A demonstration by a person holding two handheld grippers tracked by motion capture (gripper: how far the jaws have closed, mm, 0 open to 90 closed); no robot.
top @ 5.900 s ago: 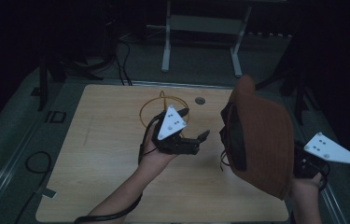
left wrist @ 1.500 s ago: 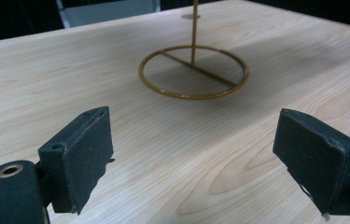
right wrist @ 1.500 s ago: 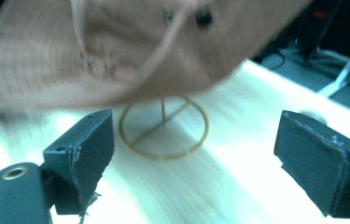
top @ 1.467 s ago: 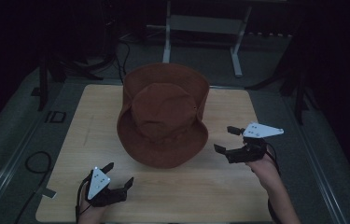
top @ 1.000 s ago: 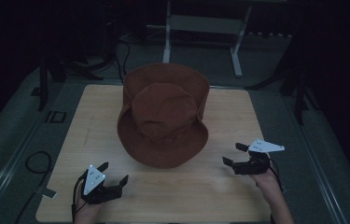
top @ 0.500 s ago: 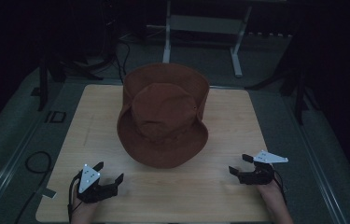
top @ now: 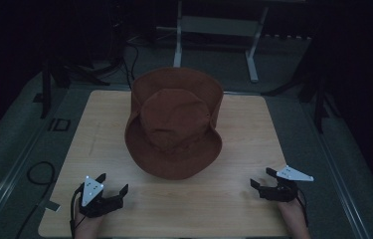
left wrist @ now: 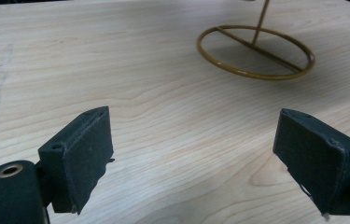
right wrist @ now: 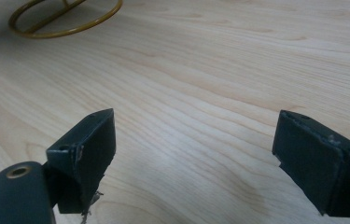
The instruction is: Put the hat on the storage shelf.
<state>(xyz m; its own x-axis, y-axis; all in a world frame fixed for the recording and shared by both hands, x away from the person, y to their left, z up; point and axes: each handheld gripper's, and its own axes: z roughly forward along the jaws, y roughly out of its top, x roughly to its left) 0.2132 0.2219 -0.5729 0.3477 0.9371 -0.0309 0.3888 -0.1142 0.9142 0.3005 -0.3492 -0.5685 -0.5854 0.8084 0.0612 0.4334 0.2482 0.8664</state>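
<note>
A brown brimmed hat (top: 174, 122) sits on top of a stand in the middle of the wooden table (top: 233, 199), with its crown up and tilted toward me. The stand's gold ring base (left wrist: 256, 77) rests flat on the wood and appears again in the right gripper view (right wrist: 60, 33). My left gripper (top: 112, 182) lies low near the table's front left corner, open and empty (left wrist: 193, 135). Near the front right corner, my right gripper (top: 262, 178) is also open with nothing between its fingers (right wrist: 193, 135). Both grippers are well apart from the hat.
The table stands on a grey floor with a black cable loop (top: 40, 174) at the left. A white metal frame (top: 214, 30) stands beyond the far edge. Dark stands (top: 318, 99) flank the table.
The hat, held up at the right by my right gripper 5.9 s ago, now rests on the stand. Over the last second both grippers drew back toward the near edge, staying open.
</note>
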